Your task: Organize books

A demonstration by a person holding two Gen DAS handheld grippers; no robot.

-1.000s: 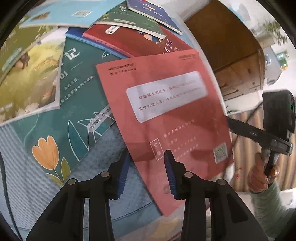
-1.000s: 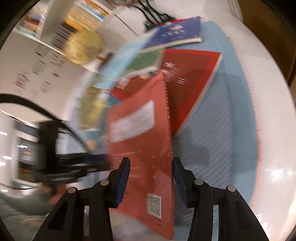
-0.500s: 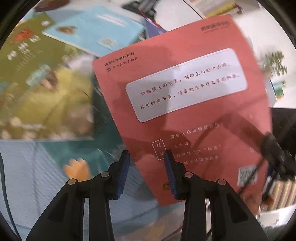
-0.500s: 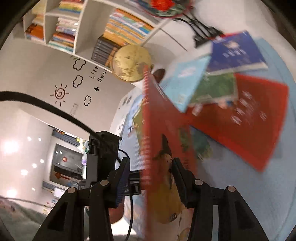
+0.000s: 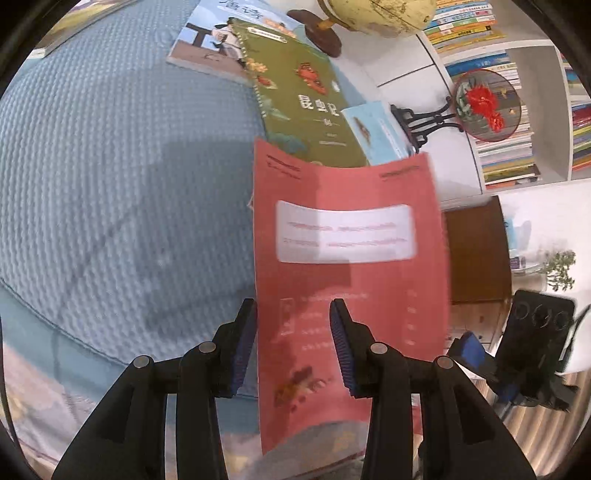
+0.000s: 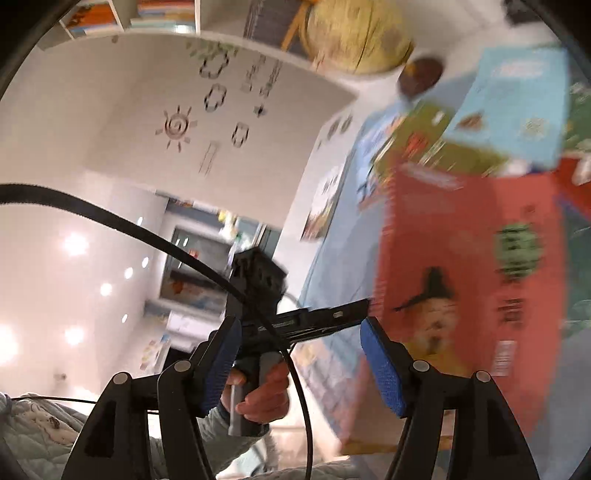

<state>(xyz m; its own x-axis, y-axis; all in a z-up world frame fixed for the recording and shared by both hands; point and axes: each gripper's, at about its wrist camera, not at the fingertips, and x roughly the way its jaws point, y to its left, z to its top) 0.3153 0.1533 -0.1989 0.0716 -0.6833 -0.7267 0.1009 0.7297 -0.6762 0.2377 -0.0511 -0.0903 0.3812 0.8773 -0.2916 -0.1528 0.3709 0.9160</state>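
Left tongs [image 5: 293,325] hold the red book [image 5: 351,258] by its near edge, one blue pad on each side of it. That book stands up off the blue cloth [image 5: 110,184]. Its long side runs away from the tongs, toward the back of the table, and its back cover with a white label faces the left camera. From the right camera the same red book [image 6: 469,280] shows its front, with a small figure in a black hat. It is blurry there.

Right tongs [image 6: 301,362] have just been opening. Now their jaws stand wide apart with nothing between them, and the red book is just off their right pad. Past these tongs a hand [image 6: 258,398] grips the handle of the left tongs.

Beyond the red book's far end lies a green book [image 5: 306,103] with a wire spine, flat on the cloth. Its long side runs the same way, slanting a bit. A pale blue book [image 5: 373,129] lies beside it, and a picture book [image 5: 207,40] pokes out from under its far end. Behind them stand a yellow globe [image 5: 380,14] on a brown foot and a round fan with red flowers [image 5: 484,103] on a black stand. White shelves full of books [image 5: 517,155] fill the back wall.
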